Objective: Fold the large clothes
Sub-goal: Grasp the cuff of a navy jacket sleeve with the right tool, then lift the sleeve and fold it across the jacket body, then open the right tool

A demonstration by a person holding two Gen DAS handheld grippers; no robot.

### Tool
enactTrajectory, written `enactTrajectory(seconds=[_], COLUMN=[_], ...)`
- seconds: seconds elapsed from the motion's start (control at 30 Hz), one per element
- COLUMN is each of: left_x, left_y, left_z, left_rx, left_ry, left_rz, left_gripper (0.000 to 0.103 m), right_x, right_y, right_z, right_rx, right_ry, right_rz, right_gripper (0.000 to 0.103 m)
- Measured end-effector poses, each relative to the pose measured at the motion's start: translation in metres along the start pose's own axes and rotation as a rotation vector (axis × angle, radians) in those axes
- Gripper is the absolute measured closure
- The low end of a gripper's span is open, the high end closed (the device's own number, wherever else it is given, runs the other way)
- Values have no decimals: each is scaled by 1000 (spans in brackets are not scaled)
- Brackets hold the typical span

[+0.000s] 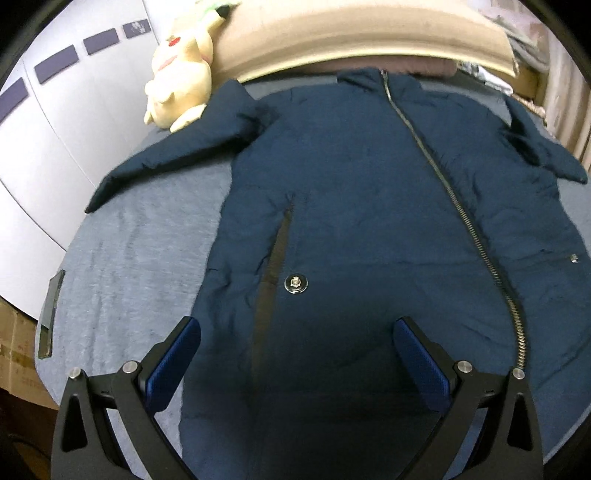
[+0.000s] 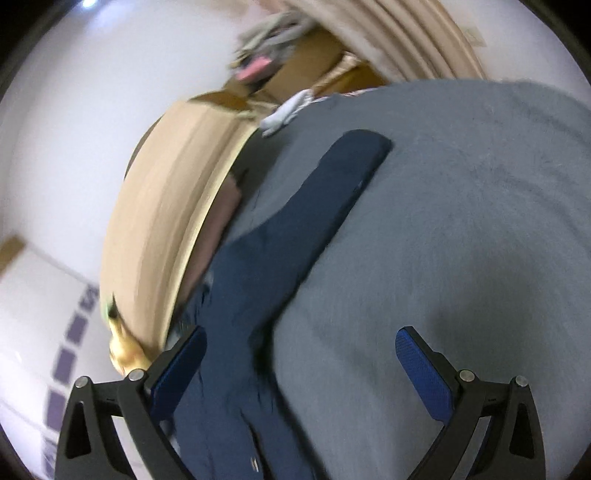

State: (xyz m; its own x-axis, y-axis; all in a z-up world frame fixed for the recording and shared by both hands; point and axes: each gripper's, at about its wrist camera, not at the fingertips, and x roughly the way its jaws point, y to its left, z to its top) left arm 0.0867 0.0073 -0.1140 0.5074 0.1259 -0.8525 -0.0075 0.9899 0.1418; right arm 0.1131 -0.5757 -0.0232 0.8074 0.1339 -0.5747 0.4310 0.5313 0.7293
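Note:
A dark navy zip-up jacket (image 1: 351,192) lies spread flat, front up, on a blue-grey bed sheet (image 1: 129,251), both sleeves out to the sides. My left gripper (image 1: 295,354) is open and empty, hovering above the jacket's lower hem. In the blurred right wrist view my right gripper (image 2: 301,365) is open and empty above the jacket's right sleeve (image 2: 332,192), near its armpit. The sleeve stretches away across the sheet (image 2: 461,221).
A yellow plush toy (image 1: 183,74) lies at the bed's head beside the left sleeve. A beige headboard (image 1: 369,33) runs along the back, also visible in the right wrist view (image 2: 166,206). White wardrobe doors (image 1: 44,122) stand left of the bed. Cardboard boxes (image 2: 314,66) and loose clothes sit beyond.

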Motion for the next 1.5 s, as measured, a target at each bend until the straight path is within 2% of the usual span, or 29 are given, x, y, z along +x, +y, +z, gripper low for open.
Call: enactTrajectory(seconds=[0.2, 0.33, 0.47, 0.57, 0.6, 0.67, 0.7, 0.73, 0.8, 0.9, 1.1, 1.23, 1.33, 1.5], left_x=[23, 30, 32, 33, 32, 32, 32, 31, 28, 24, 10, -10, -19, -26], left_y=[2, 5, 5, 5, 5, 7, 9, 10, 11, 12, 21, 40, 57, 83], left_z=[-1, -3, -3, -4, -5, -6, -6, -6, -8, -8, -7, -10, -12, -16], left_rx=[-8, -16, 10, 25, 27, 17, 7, -1, -6, -11, -33, -86, -135, -206], left_ry=[47, 55, 26, -7, -13, -18, -17, -17, -19, -22, -57, -112, -125, -143], left_rz=[-42, -77, -92, -95, -99, -120, -132, -143, -153, -157, -176, -182, -200, -209], left_gripper=[0, 0, 0, 0, 0, 0, 0, 0, 0, 0, 0, 0, 0, 0], right_x=[66, 108, 147, 169, 175, 185, 190, 192, 187, 172, 140, 129, 135, 177], right_y=[-31, -39, -48, -49, -50, -48, -45, -37, -10, 51, 192, 281, 324, 349], right_z=[72, 110, 140, 148, 148, 153, 157, 161, 165, 162, 116, 52, -6, -97], right_rx=[146, 162, 174, 179, 174, 156, 143, 118, 32, -143, -394, -542, -620, -698], right_ry=[-18, -36, -38, -35, -28, -8, 2, 14, -2, -32, -55, -17, 34, 159], right_rz=[-20, -47, -113, -134, -143, -204, -231, -243, -245, -205, -14, 135, 205, 199], right_gripper=[18, 31, 33, 35, 40, 61, 80, 89, 93, 94, 94, 94, 94, 94])
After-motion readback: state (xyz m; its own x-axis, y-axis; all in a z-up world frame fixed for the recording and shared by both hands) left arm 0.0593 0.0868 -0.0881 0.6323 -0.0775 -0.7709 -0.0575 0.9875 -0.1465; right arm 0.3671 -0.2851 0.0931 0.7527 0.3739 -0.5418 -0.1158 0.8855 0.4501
